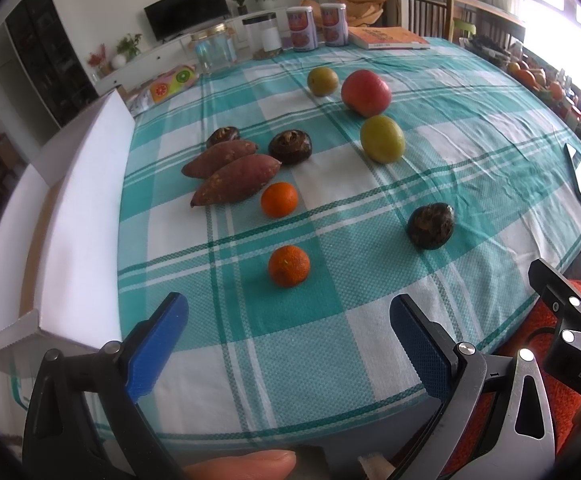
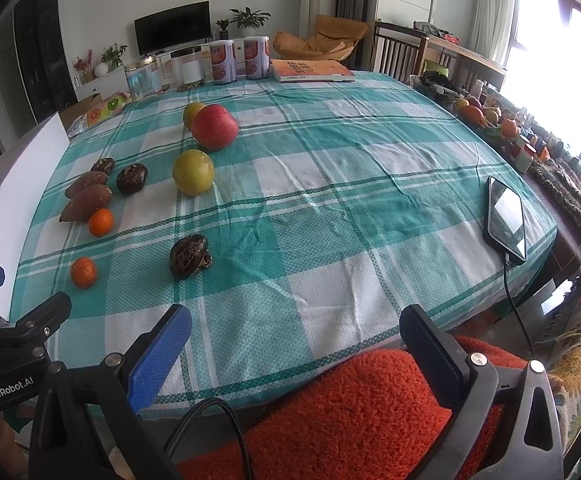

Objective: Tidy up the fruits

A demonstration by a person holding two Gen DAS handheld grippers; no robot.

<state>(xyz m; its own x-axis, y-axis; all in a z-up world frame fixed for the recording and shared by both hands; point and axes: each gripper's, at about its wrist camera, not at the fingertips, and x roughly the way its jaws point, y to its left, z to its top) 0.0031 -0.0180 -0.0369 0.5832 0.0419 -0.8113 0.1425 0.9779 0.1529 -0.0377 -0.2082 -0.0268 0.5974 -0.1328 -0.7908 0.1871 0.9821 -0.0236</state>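
Note:
Produce lies on a teal checked tablecloth (image 1: 450, 92). The near tangerine (image 1: 289, 266) (image 2: 83, 272) sits just ahead of my open, empty left gripper (image 1: 286, 316). A second tangerine (image 1: 279, 199) lies beside two sweet potatoes (image 1: 236, 182). Dark brown round fruits (image 1: 430, 226) (image 2: 189, 256) (image 1: 290, 147) are scattered. A red apple (image 1: 365, 93) (image 2: 214, 127) and two yellow-green fruits (image 1: 382, 139) (image 1: 322, 81) lie farther back. My right gripper (image 2: 294, 328) is open and empty at the table's near edge, over an orange fuzzy cushion (image 2: 350, 412).
A white open box (image 1: 86, 216) stands along the table's left side. A phone (image 2: 506, 220) with a cable lies at the right edge. Jars, cans (image 1: 302, 28) and a book (image 1: 388, 38) line the far edge.

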